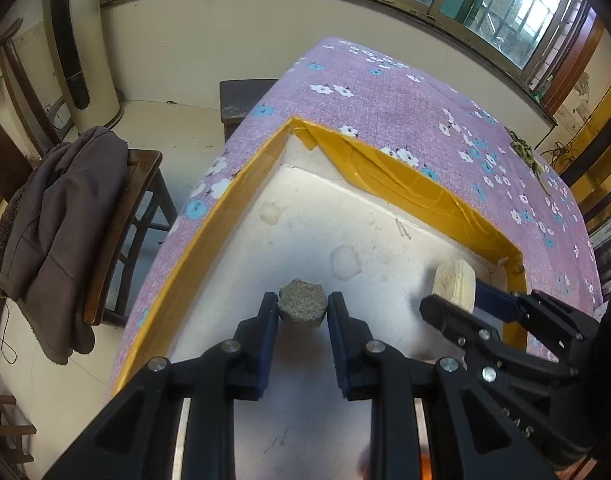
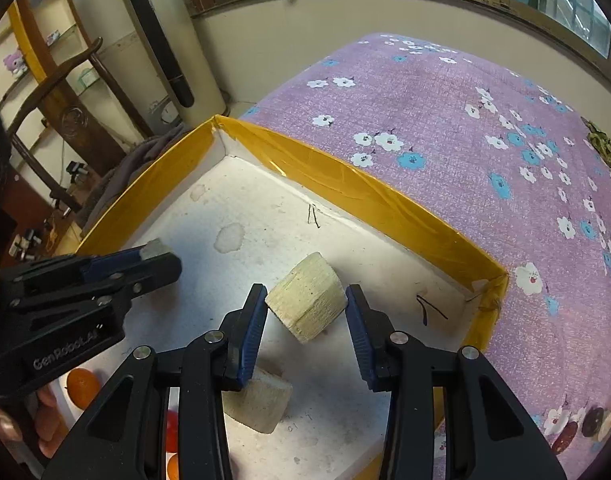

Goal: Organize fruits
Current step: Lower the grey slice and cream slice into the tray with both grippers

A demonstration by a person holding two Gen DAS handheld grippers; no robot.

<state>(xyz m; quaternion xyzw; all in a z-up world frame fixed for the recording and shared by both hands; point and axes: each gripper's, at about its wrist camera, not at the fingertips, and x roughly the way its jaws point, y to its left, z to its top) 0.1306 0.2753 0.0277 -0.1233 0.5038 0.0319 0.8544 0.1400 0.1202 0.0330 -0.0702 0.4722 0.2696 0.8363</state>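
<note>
My left gripper (image 1: 301, 300) is shut on a small grey hexagonal chunk (image 1: 302, 310) and holds it over the white floor of a foam box with a yellow taped rim (image 1: 405, 184). Beside it, the right gripper (image 1: 457, 300) carries a pale cream block (image 1: 455, 280). In the right wrist view my right gripper (image 2: 307, 294) is shut on that cream block (image 2: 309, 308), above the box floor inside the rim (image 2: 345, 184). The left gripper (image 2: 157, 258) shows at the left with the grey chunk (image 2: 155, 247). A second cream block (image 2: 261, 400) lies on the box floor.
An orange (image 2: 81, 384), a red fruit (image 2: 171, 428) and another orange (image 2: 172, 468) lie at the box's near left. Dark fruits (image 2: 585, 424) sit on the purple floral cloth (image 2: 445, 92). A chair with a grey jacket (image 1: 61, 216) stands left of the table.
</note>
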